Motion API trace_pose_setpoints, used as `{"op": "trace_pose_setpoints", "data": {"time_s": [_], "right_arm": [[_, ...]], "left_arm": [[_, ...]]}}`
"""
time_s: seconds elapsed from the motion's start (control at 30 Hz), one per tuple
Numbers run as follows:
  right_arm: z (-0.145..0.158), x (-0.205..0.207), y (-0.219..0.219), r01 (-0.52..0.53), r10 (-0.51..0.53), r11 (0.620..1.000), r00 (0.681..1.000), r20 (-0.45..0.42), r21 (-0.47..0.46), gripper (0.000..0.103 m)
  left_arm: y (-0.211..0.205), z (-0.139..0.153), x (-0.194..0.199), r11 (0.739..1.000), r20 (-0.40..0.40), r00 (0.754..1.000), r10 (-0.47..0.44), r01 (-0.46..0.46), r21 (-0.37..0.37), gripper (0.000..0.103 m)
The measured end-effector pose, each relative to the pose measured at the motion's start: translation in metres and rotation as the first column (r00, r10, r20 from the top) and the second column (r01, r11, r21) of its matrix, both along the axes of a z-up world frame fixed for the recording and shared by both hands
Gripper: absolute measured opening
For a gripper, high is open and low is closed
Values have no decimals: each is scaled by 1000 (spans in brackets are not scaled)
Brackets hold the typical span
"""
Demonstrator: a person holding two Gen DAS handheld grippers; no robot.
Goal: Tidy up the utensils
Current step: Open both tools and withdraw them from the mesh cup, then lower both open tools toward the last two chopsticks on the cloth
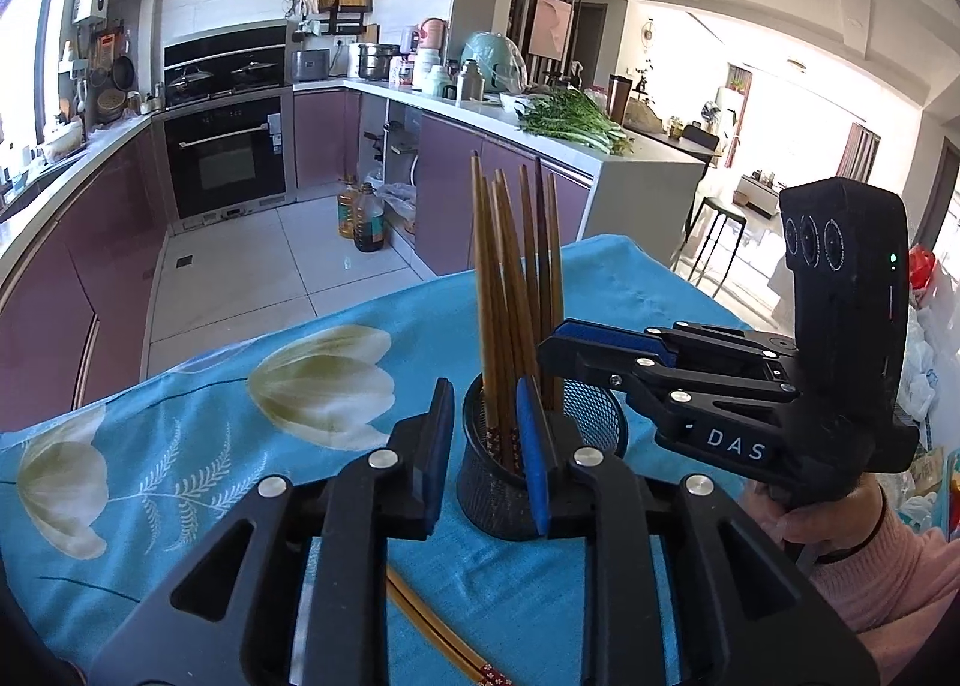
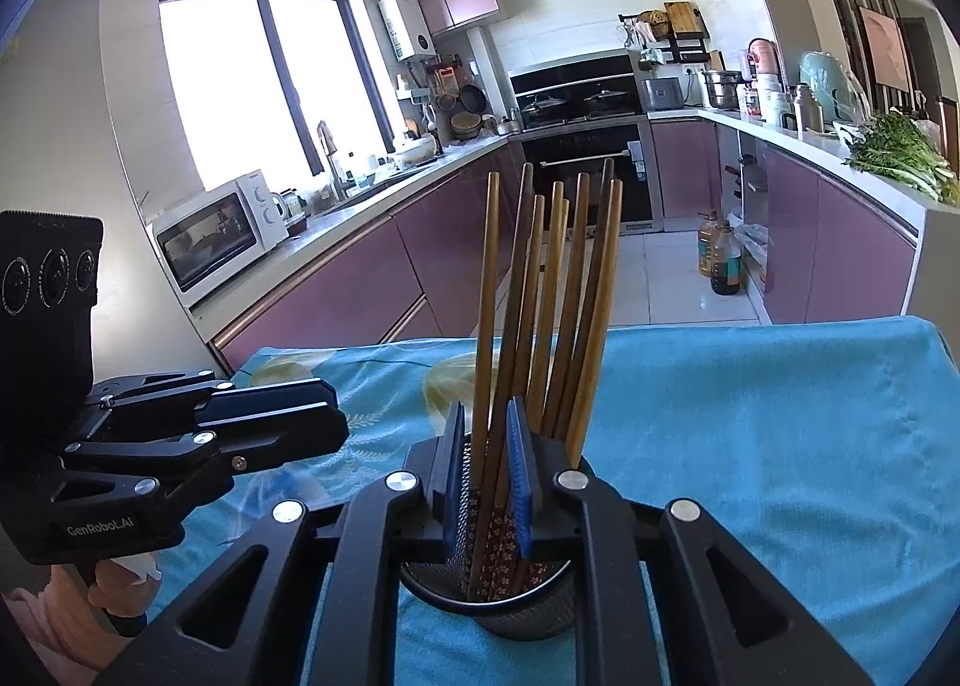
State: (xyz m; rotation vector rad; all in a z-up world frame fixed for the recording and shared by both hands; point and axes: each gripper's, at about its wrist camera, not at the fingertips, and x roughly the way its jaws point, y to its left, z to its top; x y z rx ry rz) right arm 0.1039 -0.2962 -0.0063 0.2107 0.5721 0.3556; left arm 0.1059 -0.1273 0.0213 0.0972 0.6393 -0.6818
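A black mesh cup stands on the blue flowered tablecloth and holds several brown chopsticks upright, fanned out. My right gripper reaches into the cup from above. Its blue pads stand slightly apart on either side of two chopsticks and do not press on them. My left gripper is open just in front of the cup at its left rim, holding nothing. A pair of chopsticks lies on the cloth beneath the left gripper.
The table's far edge drops to a tiled kitchen floor where oil bottles stand. Purple cabinets and worktops ring the room. A hand in a pink sleeve holds the right gripper's handle.
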Motion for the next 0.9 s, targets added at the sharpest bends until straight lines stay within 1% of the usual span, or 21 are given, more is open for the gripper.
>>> {"op": "trace_pose_setpoints", "data": {"time_s": [0.1, 0.17, 0.27, 0.37, 0.43, 0.6, 0.67, 0.9], "right_arm": [[2, -7, 5, -23, 23, 1000, 1000, 8, -7, 19], [3, -14, 10, -33, 34, 999, 999, 17, -28, 26], [1, -27, 22, -83, 84, 995, 996, 18, -47, 28], [-5, -38, 35, -132, 133, 989, 991, 2, -66, 32], [-11, -43, 44, -159, 159, 984, 987, -16, -73, 35], [-35, -49, 66, -219, 212, 973, 973, -89, -75, 35], [-46, -50, 75, -235, 224, 969, 967, -123, -74, 35], [-76, -49, 93, -263, 237, 960, 945, -224, -94, 35]], "left_arm": [[15, 0, -8, 999, 22, 999, 38, -37, -18, 26], [27, -1, -13, 998, 34, 998, 60, -60, -25, 29], [46, -6, -21, 994, 37, 994, 103, -101, -35, 32], [62, -16, -27, 989, 32, 989, 148, -147, -19, 35], [72, -24, -30, 983, 21, 982, 185, -185, -2, 37], [89, -48, -37, 970, -6, 971, 240, -240, 34, 38], [94, -56, -38, 968, -30, 968, 249, -248, 30, 41], [97, -83, -45, 961, -78, 958, 276, -272, 57, 41]]}}
